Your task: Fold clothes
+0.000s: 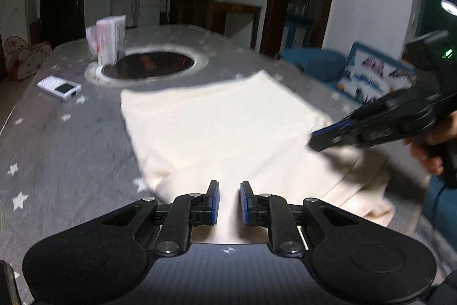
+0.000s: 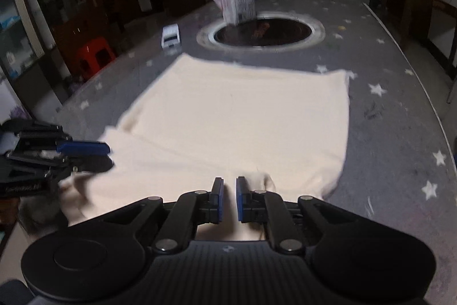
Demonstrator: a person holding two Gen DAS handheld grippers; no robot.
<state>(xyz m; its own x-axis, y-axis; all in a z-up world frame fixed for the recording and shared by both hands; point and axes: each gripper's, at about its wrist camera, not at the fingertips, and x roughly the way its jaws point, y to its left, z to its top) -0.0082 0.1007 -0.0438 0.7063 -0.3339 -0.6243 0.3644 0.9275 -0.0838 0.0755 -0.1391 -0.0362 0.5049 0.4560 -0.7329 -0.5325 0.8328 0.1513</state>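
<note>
A: Left wrist view, left to right. What is showing?

B: A white device (image 1: 59, 88) is lying at the left of the frame on the grey star-print tablecloth (image 1: 71, 145). A white box (image 1: 110, 38) is standing in the upper left, at the rim of a round dark opening (image 1: 147, 63) in the table. The cream garment (image 1: 228, 130) is lying flat across the centre, reaching the lower right. The left gripper (image 1: 230, 200) is sitting at the bottom centre, above the garment's near edge.

A: Jaw condition?

B: The jaws are standing narrowly apart with cloth visible through the gap; the pads are not pressing on it. The right gripper (image 1: 315, 140) is entering from the right edge, a hand (image 1: 434, 145) behind it, its tips over the garment's right side.

A: Right wrist view?

B: The left gripper (image 2: 107, 153) is showing at the left edge, its tips at the garment's (image 2: 242, 116) left side. The white device (image 2: 170, 35) and the box (image 2: 238, 0) are sitting in the upper centre beside the round opening (image 2: 261, 32). The right gripper (image 2: 229, 197) is at the bottom centre, over the near hem.

A: Its jaws?

B: They are showing a narrow gap, nothing pinched between the pads.
</note>
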